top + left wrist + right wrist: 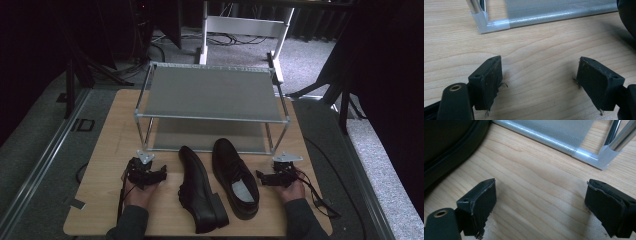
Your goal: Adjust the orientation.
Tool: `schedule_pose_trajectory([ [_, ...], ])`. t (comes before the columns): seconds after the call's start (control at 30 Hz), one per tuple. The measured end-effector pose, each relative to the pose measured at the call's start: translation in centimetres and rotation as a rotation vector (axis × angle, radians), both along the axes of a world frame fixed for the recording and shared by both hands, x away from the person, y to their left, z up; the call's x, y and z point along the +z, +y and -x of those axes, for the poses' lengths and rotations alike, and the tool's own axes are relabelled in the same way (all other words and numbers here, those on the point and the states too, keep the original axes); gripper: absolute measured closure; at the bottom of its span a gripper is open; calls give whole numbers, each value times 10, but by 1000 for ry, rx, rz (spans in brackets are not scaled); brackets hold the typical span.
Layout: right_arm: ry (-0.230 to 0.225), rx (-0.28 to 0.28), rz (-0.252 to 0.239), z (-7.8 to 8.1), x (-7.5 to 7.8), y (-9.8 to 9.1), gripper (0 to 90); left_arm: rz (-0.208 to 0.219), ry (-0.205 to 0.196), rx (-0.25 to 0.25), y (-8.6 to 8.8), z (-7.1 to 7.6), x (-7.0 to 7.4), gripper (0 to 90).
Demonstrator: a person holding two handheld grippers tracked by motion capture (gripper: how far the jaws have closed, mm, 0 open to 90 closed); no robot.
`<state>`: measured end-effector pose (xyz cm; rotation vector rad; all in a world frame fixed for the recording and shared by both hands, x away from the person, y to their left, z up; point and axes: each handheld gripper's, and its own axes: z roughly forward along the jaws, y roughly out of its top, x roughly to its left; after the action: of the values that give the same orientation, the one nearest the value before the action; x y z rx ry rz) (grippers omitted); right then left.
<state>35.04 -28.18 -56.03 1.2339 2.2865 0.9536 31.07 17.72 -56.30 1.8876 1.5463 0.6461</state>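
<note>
Wooden table (110, 150) carries the two-tier shoe rack (210, 92); two black dress shoes (235, 175) lie just in front, between your grippers. Left gripper (159, 176) and right gripper (261, 176): jaws apart, nothing held.

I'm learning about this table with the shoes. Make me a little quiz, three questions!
1. True or false: the left tongs are holding a shoe.
2. How many shelves does the rack have: A one, B two, C three?
3. Which shoe stands upright, the left shoe or the right shoe?

Key:
1. False. Both the left tongs and the right tongs are open with bare table between the jaws.
2. B.
3. The right shoe; the left shoe lies tipped on its side.
</note>
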Motion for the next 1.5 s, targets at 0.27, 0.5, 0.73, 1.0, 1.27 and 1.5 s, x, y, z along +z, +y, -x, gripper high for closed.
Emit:
schedule_pose_trajectory([
  [0.27,14,-43,6,6,5,0,292,0,1,-3,0,0,0,208],
  [0.5,40,-40,-41,19,27,-1,411,0,1,-3,0,0,0,207],
  [0.73,21,-7,-64,36,45,0,415,0,1,-3,0,0,0,207],
  [1.0,-28,49,-81,57,76,12,392,1,1,-5,0,0,0,205],
  [1.27,-40,127,-112,72,91,26,375,-1,2,-10,0,1,0,201],
  [1.5,11,181,-49,75,77,41,376,-1,2,-10,0,1,0,201],
])
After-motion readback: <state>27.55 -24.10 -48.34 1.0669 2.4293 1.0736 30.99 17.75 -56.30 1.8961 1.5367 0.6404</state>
